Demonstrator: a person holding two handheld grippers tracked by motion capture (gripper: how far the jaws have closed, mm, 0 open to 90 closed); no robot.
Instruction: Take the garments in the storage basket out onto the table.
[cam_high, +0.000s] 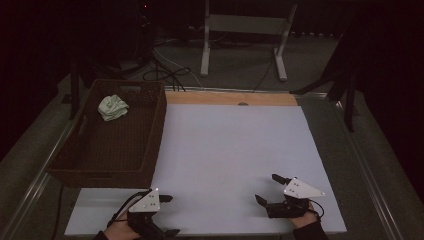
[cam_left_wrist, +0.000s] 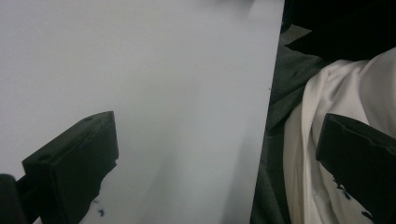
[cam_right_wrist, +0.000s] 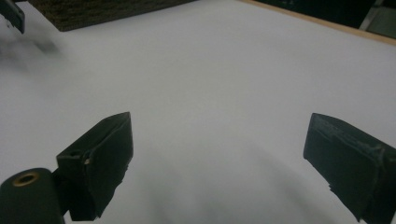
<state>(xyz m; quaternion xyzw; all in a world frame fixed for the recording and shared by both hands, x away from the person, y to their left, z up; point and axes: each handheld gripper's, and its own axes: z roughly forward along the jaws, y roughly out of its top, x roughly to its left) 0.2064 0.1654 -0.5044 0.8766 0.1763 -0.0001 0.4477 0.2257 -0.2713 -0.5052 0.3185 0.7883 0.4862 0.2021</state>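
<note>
There are two hand-held grippers: the left hand-held gripper (cam_high: 170, 215) at about seven o'clock on the counter (cam_high: 225, 145), the right hand-held gripper (cam_high: 270, 189) at about five o'clock. Each has two black jaws, four in all, standing wide apart with nothing between them. One brown woven basket (cam_high: 150, 130) sits at about ten o'clock. Inside it lies one crumpled pale green cloth (cam_high: 112, 107). One white sheet covers the one counter. One white metal frame (cam_high: 245, 25) stands at twelve o'clock beyond it.

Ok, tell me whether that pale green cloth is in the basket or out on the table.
In. The crumpled cloth lies inside the brown basket, at its far end, well below the rim.
</note>
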